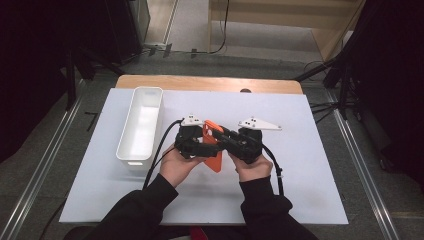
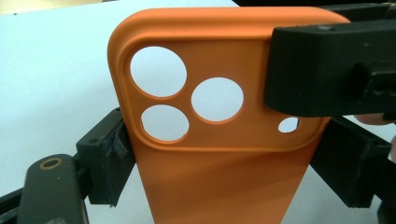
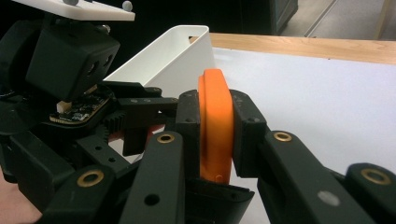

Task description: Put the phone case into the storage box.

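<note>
Trouble could come if both grippers squeeze or pull too hard. An orange phone case [image 1: 213, 145] hangs in the air above the white table [image 1: 310, 190], near the white bin [image 1: 141, 125]. The right gripper [image 3: 215, 126] is clenched on its thin edge. The left gripper [image 2: 224, 154] grasps its two sides. The soft case might bend, pop out, and drop.

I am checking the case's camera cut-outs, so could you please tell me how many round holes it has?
4 on the orange case: a large one upper left, one below it, one to their right, and a small one farther right, partly behind a black jaw. More may be hidden.
</note>
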`<move>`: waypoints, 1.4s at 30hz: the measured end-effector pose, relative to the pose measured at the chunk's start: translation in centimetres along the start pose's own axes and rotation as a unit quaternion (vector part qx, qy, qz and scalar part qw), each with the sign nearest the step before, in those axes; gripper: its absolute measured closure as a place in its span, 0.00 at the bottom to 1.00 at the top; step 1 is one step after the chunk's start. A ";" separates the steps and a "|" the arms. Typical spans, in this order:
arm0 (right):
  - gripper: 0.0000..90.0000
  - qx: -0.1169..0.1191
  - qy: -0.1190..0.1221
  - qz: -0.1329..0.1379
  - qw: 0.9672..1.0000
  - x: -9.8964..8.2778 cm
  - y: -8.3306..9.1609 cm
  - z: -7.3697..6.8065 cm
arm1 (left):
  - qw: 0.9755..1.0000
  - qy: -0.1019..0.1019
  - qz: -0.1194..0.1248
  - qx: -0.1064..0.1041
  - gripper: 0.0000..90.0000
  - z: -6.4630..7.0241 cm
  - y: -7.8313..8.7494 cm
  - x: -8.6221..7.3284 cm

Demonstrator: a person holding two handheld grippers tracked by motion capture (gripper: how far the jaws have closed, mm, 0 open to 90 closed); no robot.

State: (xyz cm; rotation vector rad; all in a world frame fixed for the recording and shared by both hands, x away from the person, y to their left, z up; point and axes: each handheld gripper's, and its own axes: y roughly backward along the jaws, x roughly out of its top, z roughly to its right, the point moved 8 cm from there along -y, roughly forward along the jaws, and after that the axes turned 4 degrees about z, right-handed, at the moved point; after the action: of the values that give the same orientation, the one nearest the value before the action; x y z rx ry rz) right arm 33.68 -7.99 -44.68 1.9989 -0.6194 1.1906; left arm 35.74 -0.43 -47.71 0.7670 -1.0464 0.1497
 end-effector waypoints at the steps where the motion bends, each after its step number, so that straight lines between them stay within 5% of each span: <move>1: 0.82 0.000 0.001 0.000 1.000 0.0 0.0 0.0 | 1.000 0.000 -0.001 0.000 0.18 0.0 0.0 0.0; 9: 0.81 0.000 0.001 -0.003 1.000 -0.1 -0.1 0.0 | 1.000 0.006 -0.010 -0.006 0.18 -0.1 0.0 -0.1; 19: 0.68 0.000 0.003 -0.001 1.000 0.9 0.7 0.0 | 1.000 0.002 -0.016 -0.002 0.18 -0.3 0.0 -0.1; 42: 0.58 -0.014 -0.016 0.008 1.000 2.0 2.9 2.8 | 1.000 -0.007 -0.017 -0.006 0.18 -0.3 0.8 0.5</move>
State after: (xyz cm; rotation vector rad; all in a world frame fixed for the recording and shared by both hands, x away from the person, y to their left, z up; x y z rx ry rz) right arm 34.08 -12.14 -42.78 1.9960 -0.6661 1.1567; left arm 35.87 0.22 -46.96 0.7759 -1.0459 0.1081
